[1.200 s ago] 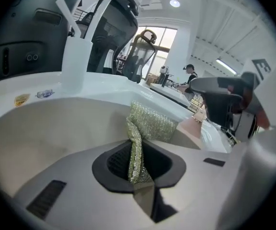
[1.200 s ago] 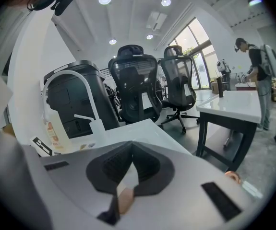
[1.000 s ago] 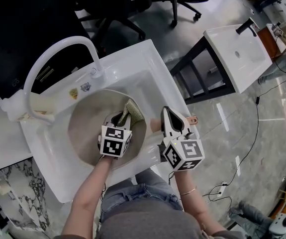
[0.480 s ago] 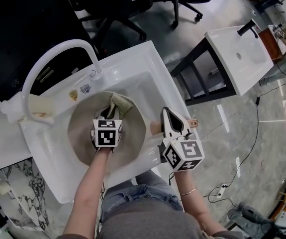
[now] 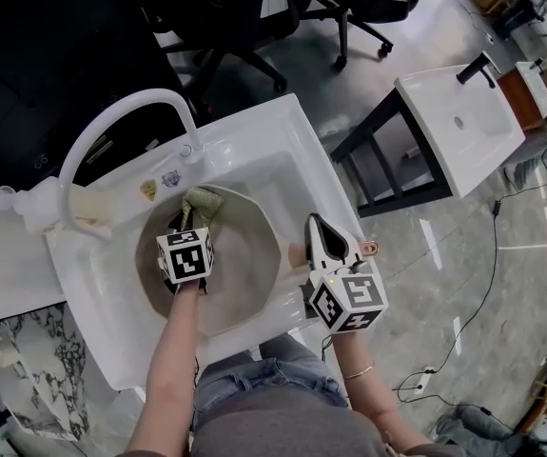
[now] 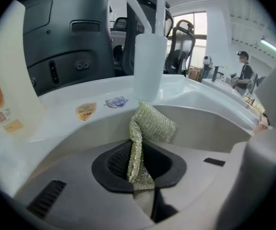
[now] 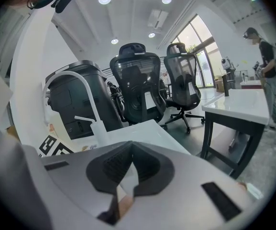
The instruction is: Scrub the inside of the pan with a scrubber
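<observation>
Inside the white sink (image 5: 283, 155) sits the pan (image 5: 240, 279). My left gripper (image 6: 138, 171) has its fingers (image 6: 110, 163) closed on the greenish scrubber (image 6: 152, 123), which touches the pan's far wall. My right gripper (image 7: 125, 176) is clamped on the handle (image 5: 297, 249) (a good anchor, I think). I should press the scrubber flat and go round the wall in small circles.

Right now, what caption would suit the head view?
Left gripper holds a scrubber against the pan in a white sink; right gripper clamps the handle.
</observation>
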`<control>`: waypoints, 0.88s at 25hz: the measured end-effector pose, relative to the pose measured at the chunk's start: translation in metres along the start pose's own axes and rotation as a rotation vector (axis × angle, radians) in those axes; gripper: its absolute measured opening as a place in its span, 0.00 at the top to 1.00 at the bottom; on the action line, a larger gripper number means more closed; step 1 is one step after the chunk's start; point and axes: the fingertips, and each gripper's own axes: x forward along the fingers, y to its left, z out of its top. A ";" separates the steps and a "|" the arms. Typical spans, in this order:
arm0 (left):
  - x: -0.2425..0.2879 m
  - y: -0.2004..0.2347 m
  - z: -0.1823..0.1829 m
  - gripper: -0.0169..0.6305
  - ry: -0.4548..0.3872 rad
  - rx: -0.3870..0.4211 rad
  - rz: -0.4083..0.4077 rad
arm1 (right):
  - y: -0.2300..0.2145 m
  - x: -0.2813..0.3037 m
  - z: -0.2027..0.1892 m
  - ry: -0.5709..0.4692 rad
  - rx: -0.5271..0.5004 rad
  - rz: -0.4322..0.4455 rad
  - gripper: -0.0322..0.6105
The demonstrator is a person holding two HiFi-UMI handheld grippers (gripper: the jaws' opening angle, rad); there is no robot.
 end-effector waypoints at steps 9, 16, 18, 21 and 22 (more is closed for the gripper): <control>-0.024 0.045 -0.007 0.88 0.015 -0.063 0.116 | 0.016 -0.002 0.007 -0.016 -0.015 0.032 0.93; -0.049 0.065 -0.016 0.88 0.007 -0.226 0.146 | 0.029 -0.010 0.010 -0.033 -0.028 0.049 0.93; -0.055 0.067 -0.015 0.88 0.000 -0.241 0.155 | 0.033 -0.013 0.011 -0.038 -0.032 0.055 0.93; -0.066 0.069 -0.014 0.88 -0.010 -0.266 0.160 | 0.040 -0.018 0.012 -0.044 -0.036 0.061 0.93; -0.070 0.069 -0.012 0.88 -0.017 -0.271 0.158 | 0.043 -0.019 0.011 -0.046 -0.037 0.063 0.93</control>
